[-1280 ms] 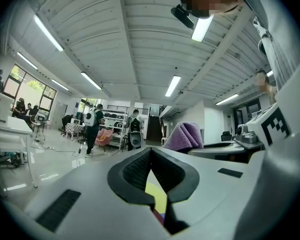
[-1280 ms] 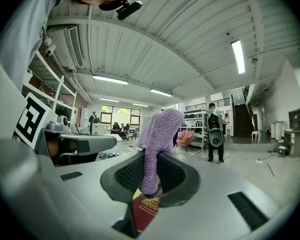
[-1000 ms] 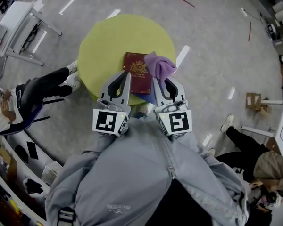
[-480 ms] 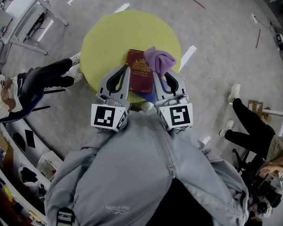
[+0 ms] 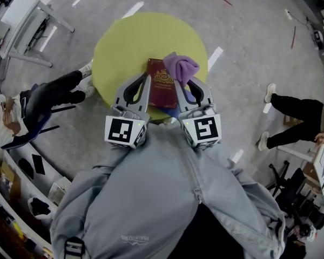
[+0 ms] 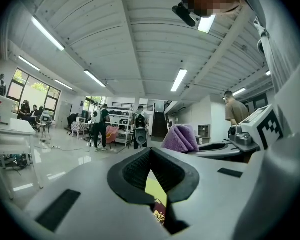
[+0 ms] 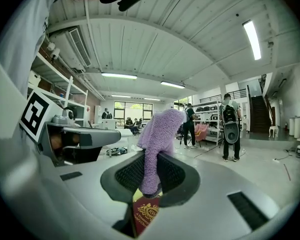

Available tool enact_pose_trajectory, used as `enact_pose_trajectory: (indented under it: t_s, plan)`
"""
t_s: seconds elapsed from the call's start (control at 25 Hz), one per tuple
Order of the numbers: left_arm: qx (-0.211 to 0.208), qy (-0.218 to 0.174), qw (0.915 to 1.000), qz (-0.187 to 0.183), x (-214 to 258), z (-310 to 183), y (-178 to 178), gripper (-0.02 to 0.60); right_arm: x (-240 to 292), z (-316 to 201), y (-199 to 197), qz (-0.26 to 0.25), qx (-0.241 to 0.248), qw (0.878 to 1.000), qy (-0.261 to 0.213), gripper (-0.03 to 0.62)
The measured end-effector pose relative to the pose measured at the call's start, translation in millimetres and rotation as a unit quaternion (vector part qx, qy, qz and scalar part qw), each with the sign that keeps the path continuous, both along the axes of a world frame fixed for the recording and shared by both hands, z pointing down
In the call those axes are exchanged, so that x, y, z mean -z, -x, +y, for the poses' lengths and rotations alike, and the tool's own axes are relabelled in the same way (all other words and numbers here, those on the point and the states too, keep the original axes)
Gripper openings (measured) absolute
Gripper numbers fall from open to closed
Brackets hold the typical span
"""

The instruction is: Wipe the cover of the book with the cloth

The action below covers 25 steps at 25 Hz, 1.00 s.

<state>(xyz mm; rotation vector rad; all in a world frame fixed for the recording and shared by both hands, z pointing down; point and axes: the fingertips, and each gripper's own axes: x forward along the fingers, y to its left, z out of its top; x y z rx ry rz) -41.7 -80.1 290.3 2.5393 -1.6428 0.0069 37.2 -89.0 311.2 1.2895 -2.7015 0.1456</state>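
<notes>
clamps the purple cloth (image 5: 182, 67) in the right gripper (image 7: 150, 176), bunched over the far right corner of the red book (image 5: 162, 93) – ready, seemingly, to sweep the cover. holds the left gripper (image 6: 151, 156), tips together and empty, by the book's left edge, likely steadying it on the yellow table (image 5: 124, 42).

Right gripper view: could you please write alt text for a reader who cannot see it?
The right gripper has its jaws shut on a purple cloth that stands up between them, above a dark red book with a gold crest. The left gripper shows at the left; people stand far behind.
</notes>
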Motion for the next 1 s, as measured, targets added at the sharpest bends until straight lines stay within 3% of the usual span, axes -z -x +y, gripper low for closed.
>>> enact_pose_trajectory:
  t_s: [1.0]
  plan:
    - [-0.017,0.073,0.9971,-0.009,-97.8,-22.6,17.4,0.018,-98.6,-52.9,34.0,0.068,0.058,0.994,0.063,0.072]
